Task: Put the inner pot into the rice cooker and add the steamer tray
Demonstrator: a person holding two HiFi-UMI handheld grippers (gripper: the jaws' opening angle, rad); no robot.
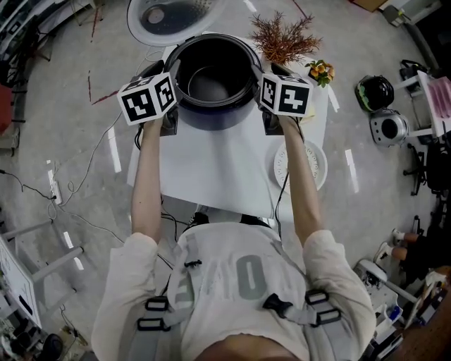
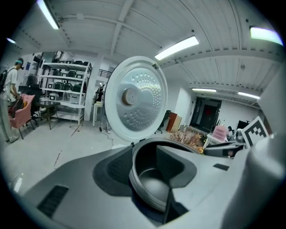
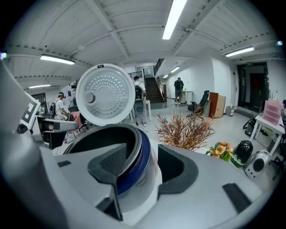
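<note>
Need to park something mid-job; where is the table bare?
The white tabletop is bare in front of the dark round rice cooker, between the person's forearms, left of the white perforated steamer tray. The far right corner is crowded: brown dried twigs, orange flowers.

Shirt (image 1: 239, 248) front: large "0"; remaining print unreadable.

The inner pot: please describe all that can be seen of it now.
The inner pot is round, deep and dark, apparently coated metal, with a grey flared rim, and it is empty. It sits upright in the rice cooker, whose lid stands open behind it. The left tongs and right tongs straddle its rim at opposite sides, one jaw inside and one outside. The jaws are apart, and no pad clearly presses on it.
</note>
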